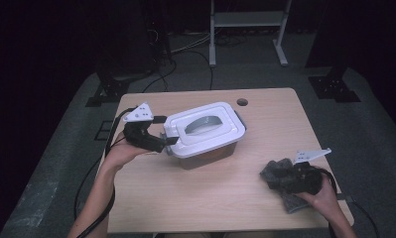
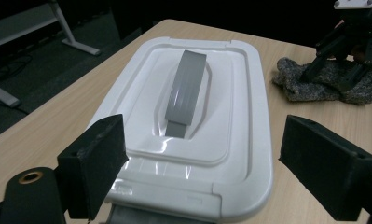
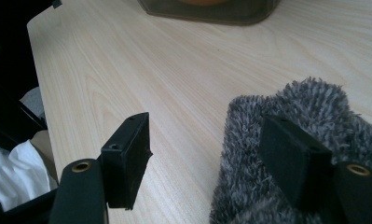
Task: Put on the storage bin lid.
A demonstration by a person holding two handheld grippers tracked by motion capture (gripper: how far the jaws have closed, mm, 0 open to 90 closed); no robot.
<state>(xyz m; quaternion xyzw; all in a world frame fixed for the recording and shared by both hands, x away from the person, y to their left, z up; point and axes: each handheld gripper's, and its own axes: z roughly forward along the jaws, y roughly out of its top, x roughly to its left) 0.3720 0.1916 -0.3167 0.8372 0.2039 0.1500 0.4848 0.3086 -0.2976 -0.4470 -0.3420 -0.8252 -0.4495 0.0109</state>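
High view: we're holding the left gripper (image 1: 166, 140) open-jawed at the near-left end of the white box lid (image 1: 205, 126). We're resting the right gripper (image 1: 280, 174), jaws apart, over the grey cloth (image 1: 277, 171) at near right.

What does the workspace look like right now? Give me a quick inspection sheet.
Surface: light wood table with a round hole near the far edge.
Job's things: plastic box with white lid on, grey handle lying flat; grey fuzzy cloth at the near right.
Clutter: nothing seen.
Grippers: left gripper open at the lid's near end, pads apart from it; right gripper open, one jaw over the cloth.
Cables: one trails from each gripper; more on the floor beyond.
Surroundings: dark room, grey floor, white frame legs behind the table.
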